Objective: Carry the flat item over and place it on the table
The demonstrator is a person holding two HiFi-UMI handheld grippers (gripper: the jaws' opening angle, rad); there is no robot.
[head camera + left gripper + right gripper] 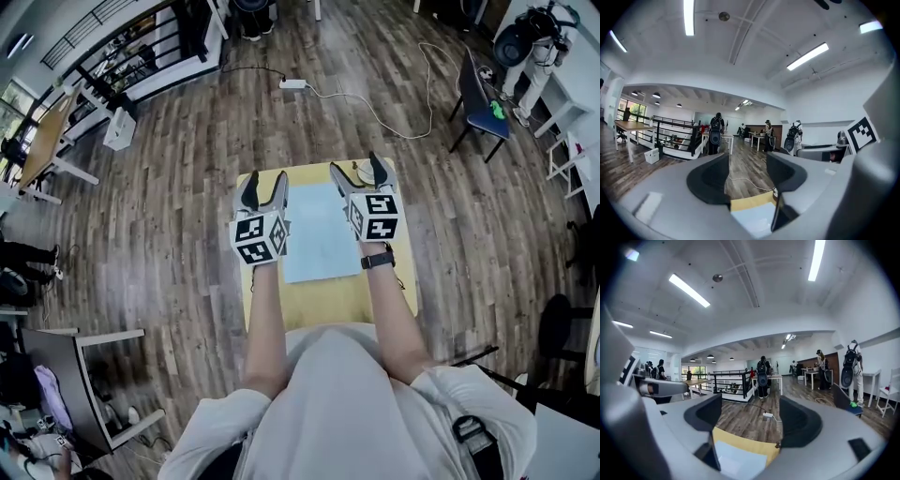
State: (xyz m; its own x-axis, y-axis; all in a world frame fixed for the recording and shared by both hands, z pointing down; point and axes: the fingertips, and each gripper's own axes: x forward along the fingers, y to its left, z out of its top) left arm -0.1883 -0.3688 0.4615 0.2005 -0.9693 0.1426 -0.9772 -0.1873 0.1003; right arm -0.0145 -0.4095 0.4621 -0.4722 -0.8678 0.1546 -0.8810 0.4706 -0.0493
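Observation:
A pale blue flat sheet [319, 234] lies on a small yellow table [323, 305] in front of the person. My left gripper [265, 183] hovers over the sheet's left edge, jaws apart with nothing between them. My right gripper [359, 171] hovers at the sheet's far right corner, also open and empty. In the left gripper view the left gripper [747, 176] looks over the sheet [752, 222] and the table's far edge [750, 201]. In the right gripper view the right gripper [750, 416] frames the sheet [740, 460] and the table [745, 439] below.
Wooden floor surrounds the table. A white power strip [292, 83] with a cable lies on the floor beyond it. A dark chair [483, 98] stands at the far right and a long desk [42, 141] at the far left. People with backpacks [716, 133] stand far off.

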